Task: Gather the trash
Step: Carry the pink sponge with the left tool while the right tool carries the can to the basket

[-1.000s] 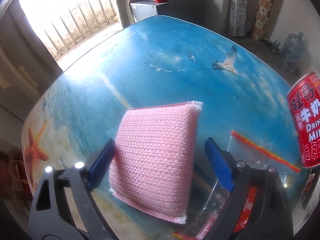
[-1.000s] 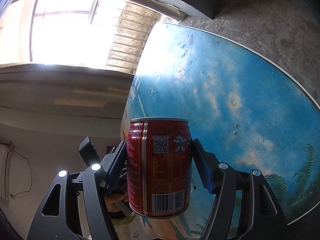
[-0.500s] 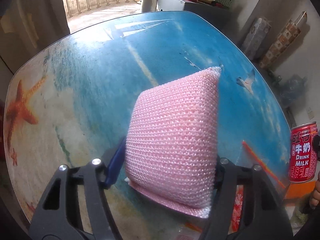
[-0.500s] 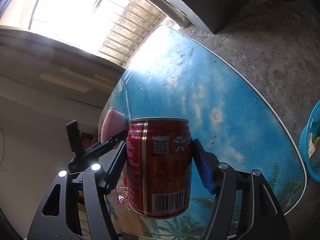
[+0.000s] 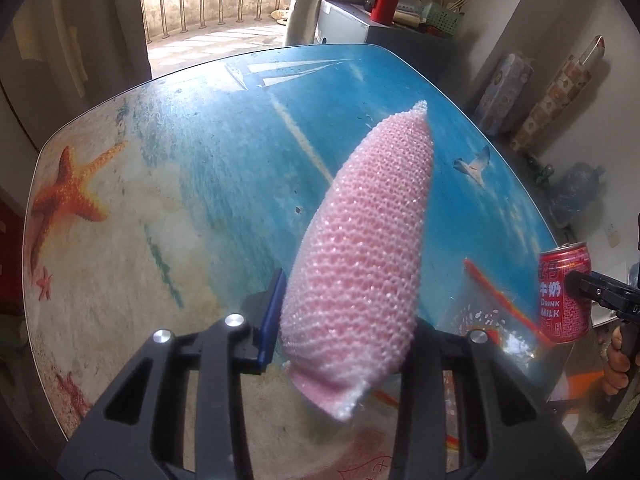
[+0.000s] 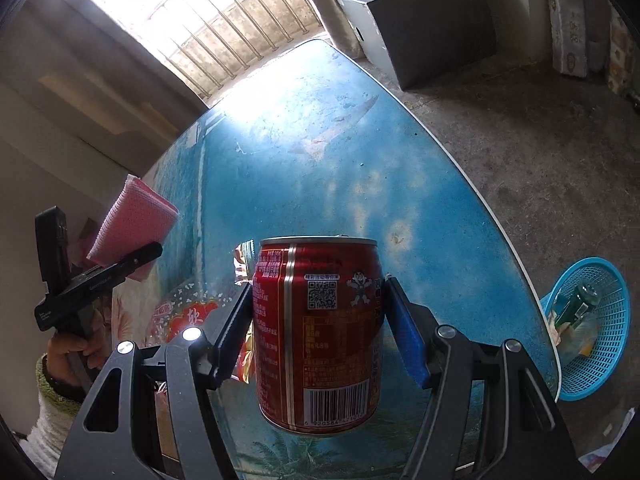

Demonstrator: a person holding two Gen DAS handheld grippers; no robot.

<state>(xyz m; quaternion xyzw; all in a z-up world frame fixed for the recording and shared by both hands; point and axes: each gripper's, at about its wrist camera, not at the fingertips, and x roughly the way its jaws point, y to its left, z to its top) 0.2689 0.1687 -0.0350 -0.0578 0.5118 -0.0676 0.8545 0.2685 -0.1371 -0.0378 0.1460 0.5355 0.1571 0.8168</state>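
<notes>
Left gripper [image 5: 344, 340]: fingers clamped on pink sponge [image 5: 368, 256], held above tabletop [image 5: 192, 184]. Right gripper [image 6: 320, 328]: fingers clamped on red can [image 6: 318, 332], upright. Carry yours level to blue basket [image 6: 596, 364] on the floor; release inside its rim.

Both wrist cams look along fingers, close over shared table [image 5: 224, 168], 2 views.

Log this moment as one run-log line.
left gripper: shut on pink knitted scrub sponge, lifted | right gripper: shut on red metal milk-drink can, lifted | blue plastic basket: on floor
</notes>
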